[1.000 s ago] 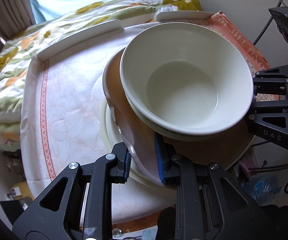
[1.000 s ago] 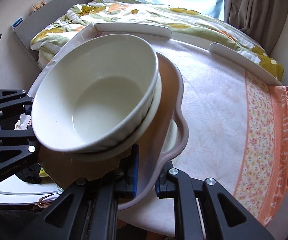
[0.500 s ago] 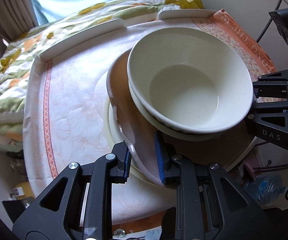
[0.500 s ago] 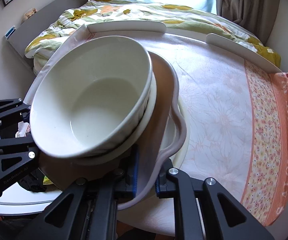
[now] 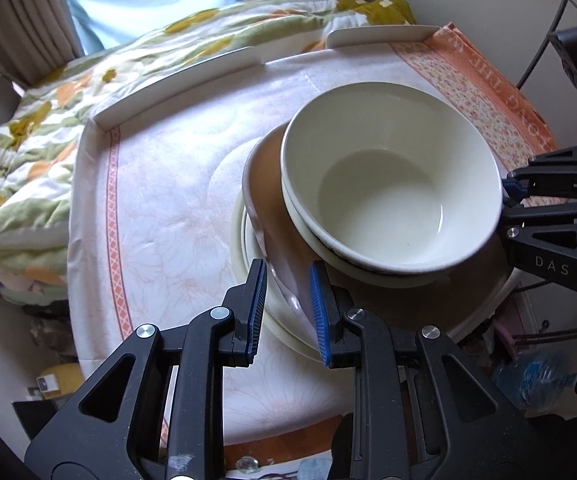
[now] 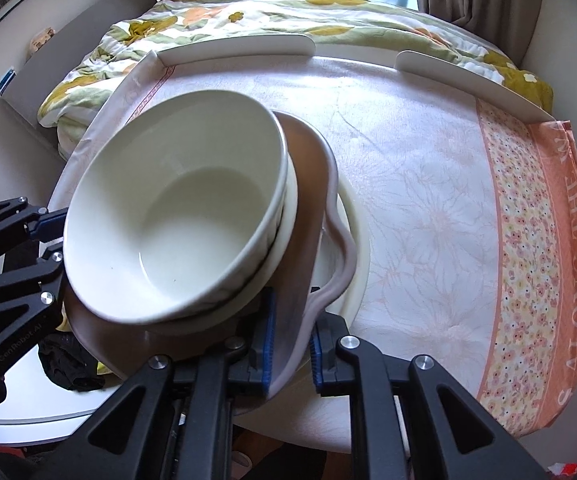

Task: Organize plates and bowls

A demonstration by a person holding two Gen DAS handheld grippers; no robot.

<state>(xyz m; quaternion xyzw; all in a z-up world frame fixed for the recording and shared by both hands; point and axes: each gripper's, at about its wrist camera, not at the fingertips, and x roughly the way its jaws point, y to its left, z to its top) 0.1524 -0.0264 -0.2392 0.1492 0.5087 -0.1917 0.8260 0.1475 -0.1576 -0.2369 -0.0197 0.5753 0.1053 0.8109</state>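
A brown wavy-rimmed plate [image 5: 266, 184] [image 6: 308, 184] carries a white bowl [image 5: 388, 184] [image 6: 176, 216] nested in a second white dish. The plate hangs tilted over a cream plate [image 5: 248, 256] [image 6: 358, 248] lying on the table. My left gripper [image 5: 286, 308] straddles the brown plate's rim with its jaws slightly parted; the left pad stands off the rim. My right gripper [image 6: 290, 340] straddles the opposite rim, jaws close around it with a small gap on the right. Each gripper shows at the edge of the other view.
The round table [image 6: 428, 168] has a pale floral cloth with an orange border and white raised guards [image 6: 236, 46] at its far edge. A bed with a flowered quilt [image 5: 36, 148] lies beyond. A blue water bottle [image 5: 536, 376] lies on the floor.
The stack has dropped down and away toward the cream plate. The left gripper's jaws have widened around the brown plate's rim; the right jaws have parted slightly too.
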